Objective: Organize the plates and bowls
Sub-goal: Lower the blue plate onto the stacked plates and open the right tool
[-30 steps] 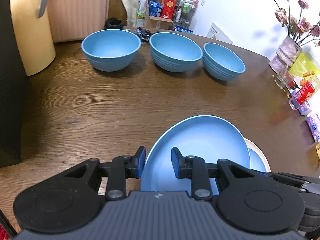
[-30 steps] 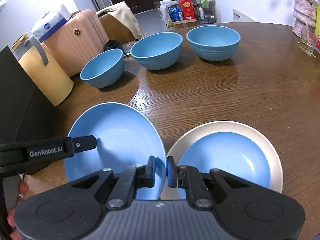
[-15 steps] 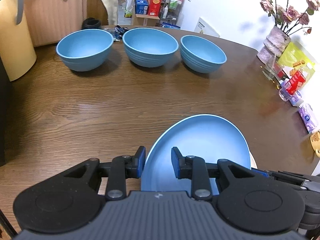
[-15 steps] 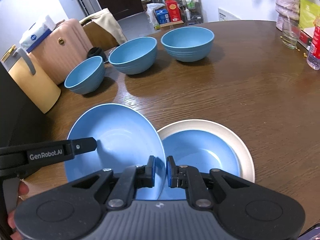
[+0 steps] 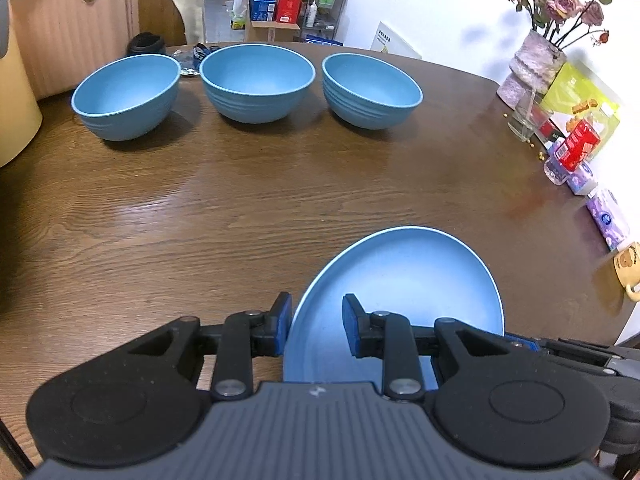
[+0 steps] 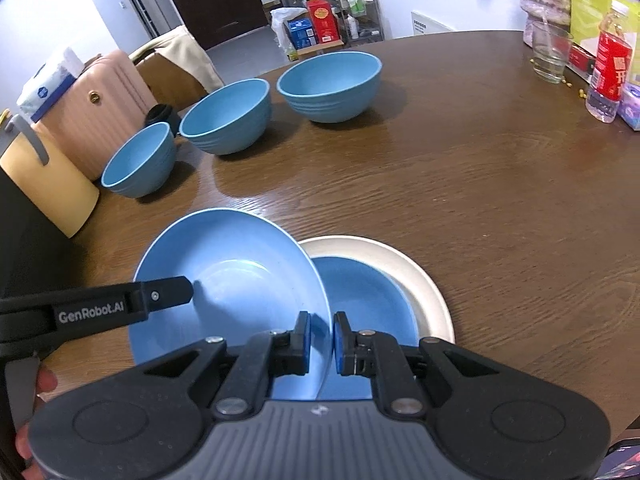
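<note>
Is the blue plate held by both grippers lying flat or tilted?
Tilted: the blue plate rises above the table, its right edge over the stacked plates.

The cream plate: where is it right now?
In the right wrist view the cream plate lies on the table at lower centre-right, with a blue plate in it, and the carried blue plate overlapping its left edge.

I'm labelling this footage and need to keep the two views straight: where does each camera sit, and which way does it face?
Left wrist: on the left gripper, looking down its fingers across the table at three bowls; it grips the blue plate.
Right wrist: on the right gripper, facing likewise; a hand shows at the left edge.
Shared: the same plate, clamped on opposite rims, partly over the stacked plates.
</note>
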